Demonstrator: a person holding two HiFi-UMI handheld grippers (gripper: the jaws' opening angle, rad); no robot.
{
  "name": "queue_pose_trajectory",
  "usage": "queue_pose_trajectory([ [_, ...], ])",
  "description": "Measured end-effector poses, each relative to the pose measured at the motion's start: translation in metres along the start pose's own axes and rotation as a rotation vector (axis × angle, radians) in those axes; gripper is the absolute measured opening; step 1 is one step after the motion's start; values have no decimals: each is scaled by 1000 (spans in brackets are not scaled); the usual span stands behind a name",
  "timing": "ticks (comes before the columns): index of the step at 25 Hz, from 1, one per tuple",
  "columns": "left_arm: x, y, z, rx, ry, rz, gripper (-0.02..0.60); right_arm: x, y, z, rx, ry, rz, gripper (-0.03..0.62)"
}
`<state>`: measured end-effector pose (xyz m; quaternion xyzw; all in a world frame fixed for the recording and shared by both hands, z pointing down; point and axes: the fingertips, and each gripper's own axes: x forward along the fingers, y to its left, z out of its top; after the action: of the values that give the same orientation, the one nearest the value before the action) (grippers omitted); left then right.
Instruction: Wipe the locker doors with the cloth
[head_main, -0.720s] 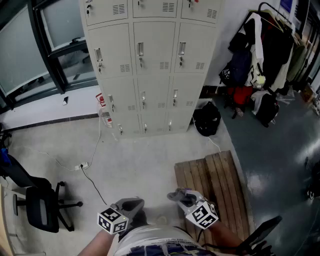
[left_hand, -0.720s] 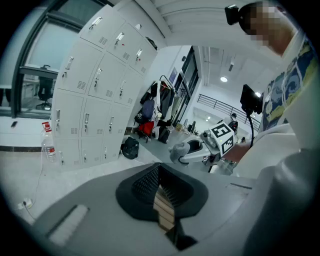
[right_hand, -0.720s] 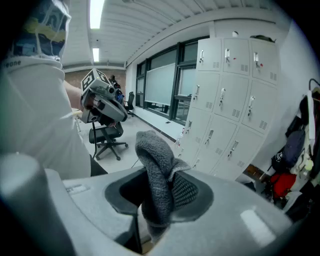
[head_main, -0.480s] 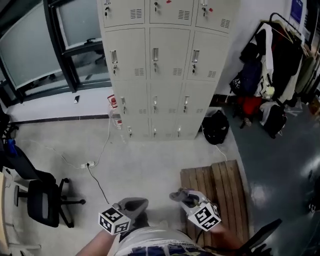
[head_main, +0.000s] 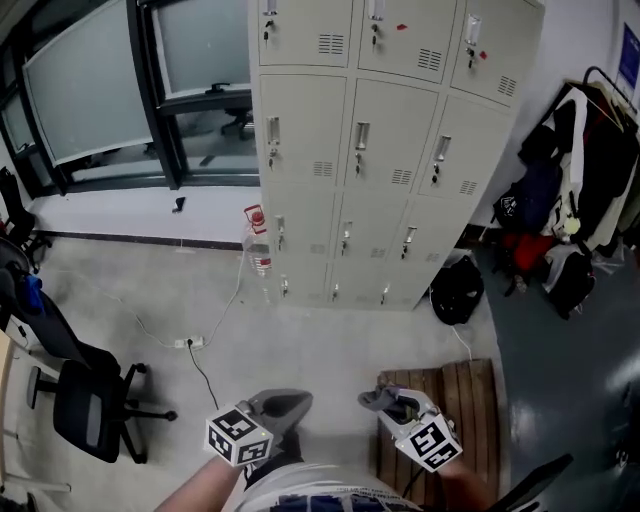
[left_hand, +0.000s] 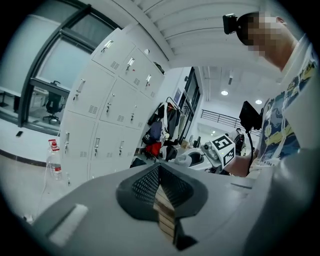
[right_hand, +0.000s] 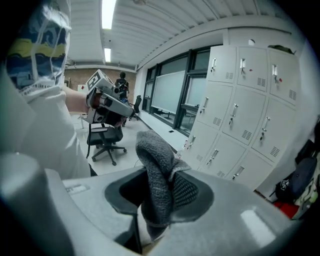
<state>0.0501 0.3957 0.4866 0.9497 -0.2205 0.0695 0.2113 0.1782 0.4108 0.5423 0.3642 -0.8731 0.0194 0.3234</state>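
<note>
A block of beige locker doors (head_main: 385, 140) stands ahead against the wall, well away from both grippers. My right gripper (head_main: 385, 402) is low at the bottom right of the head view, shut on a grey cloth (right_hand: 157, 175) that pokes up between its jaws (right_hand: 160, 187). My left gripper (head_main: 285, 405) is at the bottom left, jaws closed together with nothing held (left_hand: 161, 192). The lockers (right_hand: 240, 115) fill the right of the right gripper view and appear as lockers (left_hand: 107, 110) at left in the left gripper view.
A plastic bottle (head_main: 257, 237) stands at the lockers' left corner. A black office chair (head_main: 85, 405) is at left with a cable (head_main: 205, 345) on the floor. A wooden pallet (head_main: 455, 415) lies under my right side. Bags and hanging clothes (head_main: 570, 215) crowd the right.
The head view has tilted up and the lockers now look nearer and larger. Both grippers stay low in front of me, the cloth still held in the right one.
</note>
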Motion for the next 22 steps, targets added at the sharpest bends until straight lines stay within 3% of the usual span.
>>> queue_pose_trajectory([
  [7,7,96,75,82,-53,-22,0,79,-74,69,-65,39,-26,118],
  [11,1,146,103,150,-33,-34,2,122,-127,119,-110,48,-69,118],
  [16,-5,211,130,188,-19,-11,0,172,-188,187,-264,36,-138,118],
  [22,23,245,178,179,-63,1,0,201,-292,284,-465,-44,-241,118],
])
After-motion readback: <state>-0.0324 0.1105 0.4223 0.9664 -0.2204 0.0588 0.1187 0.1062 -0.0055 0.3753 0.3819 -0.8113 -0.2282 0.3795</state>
